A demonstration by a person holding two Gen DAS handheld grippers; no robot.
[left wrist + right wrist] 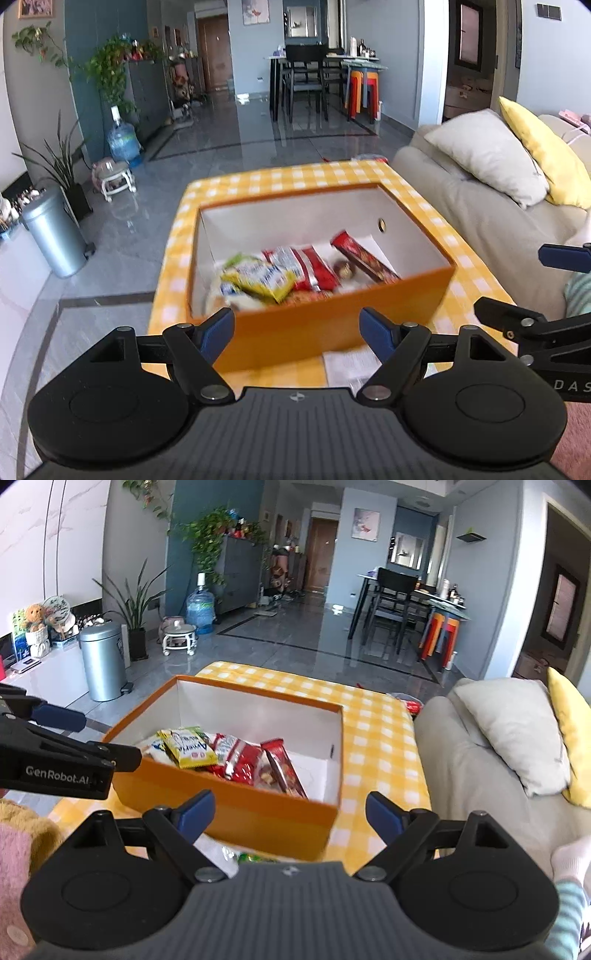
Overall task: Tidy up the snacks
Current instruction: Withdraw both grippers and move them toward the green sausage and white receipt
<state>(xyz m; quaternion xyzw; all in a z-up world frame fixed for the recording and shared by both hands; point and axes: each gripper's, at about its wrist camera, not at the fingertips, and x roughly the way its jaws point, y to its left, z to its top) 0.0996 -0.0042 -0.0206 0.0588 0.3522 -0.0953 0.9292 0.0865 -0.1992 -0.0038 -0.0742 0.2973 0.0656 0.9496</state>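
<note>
An orange box (332,317) (229,812) with a white inside stands on the yellow checked table (280,177) (376,731). Inside it lie a yellow packet (266,280) (190,751), red packets (314,266) (242,762) and a long red bar (364,258) (286,771). My left gripper (301,330) is open in front of the box's near wall, nothing between its blue pads. My right gripper (291,818) is open too, at the box's near corner, and holds nothing. Each gripper shows at the edge of the other's view.
A white paper (351,365) and a green-edged wrapper (255,857) lie on the table in front of the box. A beige sofa (480,221) with cushions runs along the right. A metal bin (103,661) stands on the floor to the left. A red packet (412,705) lies at the table's far edge.
</note>
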